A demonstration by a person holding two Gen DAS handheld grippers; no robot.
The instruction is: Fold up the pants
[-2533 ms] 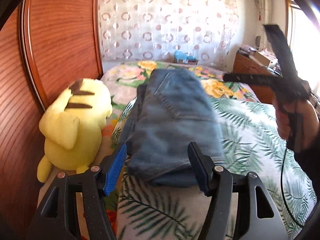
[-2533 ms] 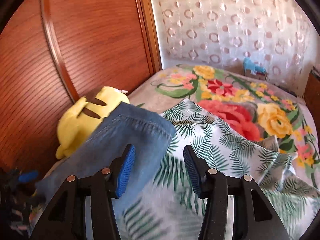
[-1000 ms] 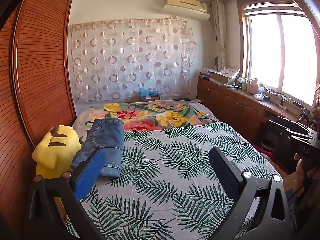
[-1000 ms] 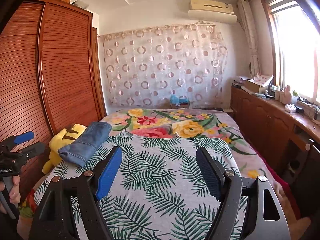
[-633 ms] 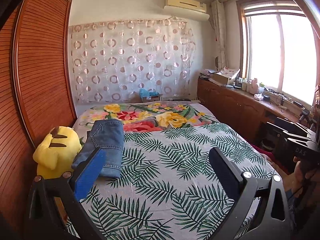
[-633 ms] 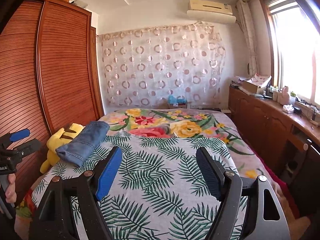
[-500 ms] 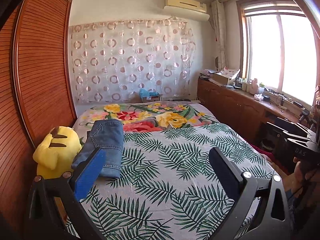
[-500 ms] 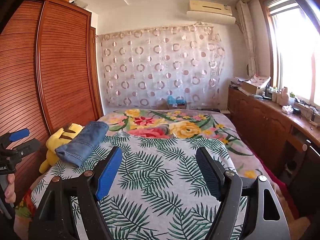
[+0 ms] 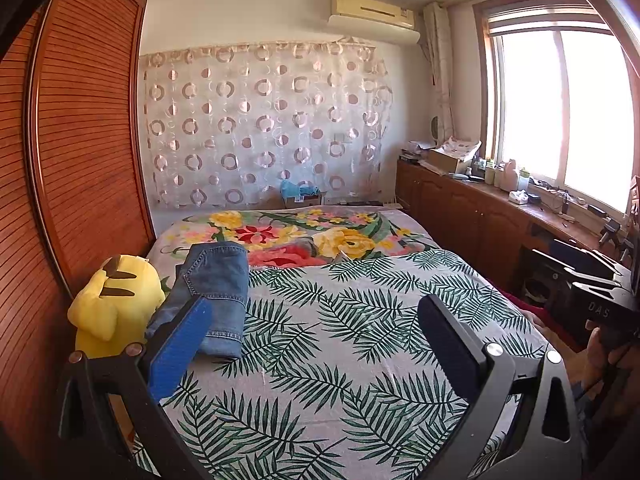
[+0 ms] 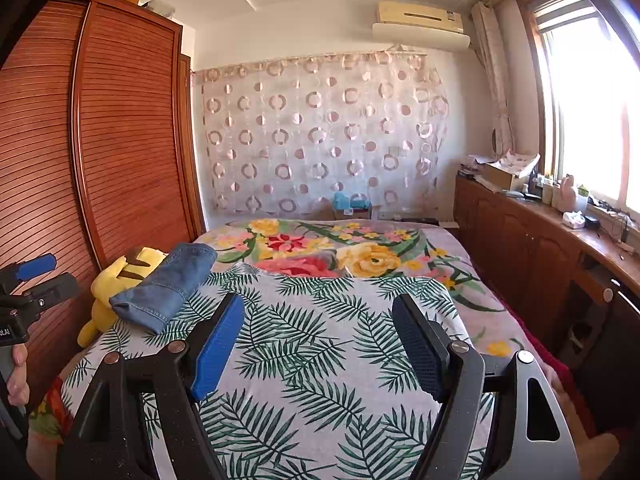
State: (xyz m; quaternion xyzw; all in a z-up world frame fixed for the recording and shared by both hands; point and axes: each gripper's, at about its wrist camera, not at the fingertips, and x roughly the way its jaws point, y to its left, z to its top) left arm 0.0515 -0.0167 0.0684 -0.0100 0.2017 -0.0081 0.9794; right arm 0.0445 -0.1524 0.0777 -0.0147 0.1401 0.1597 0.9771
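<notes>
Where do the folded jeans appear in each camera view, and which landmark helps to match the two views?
Left wrist view: folded jeans left of centre, beside the yellow plush toy.
Right wrist view: folded jeans at middle left, partly over the same toy.
Shared landmark: the air conditioner.

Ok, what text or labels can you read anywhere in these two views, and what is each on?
"DAS", white letters, cut off at the frame edge, on the right gripper body in the left wrist view.
"LAI", partly cropped, on the left gripper body in the right wrist view.
The box labels behind the bed are too small to read.
</notes>
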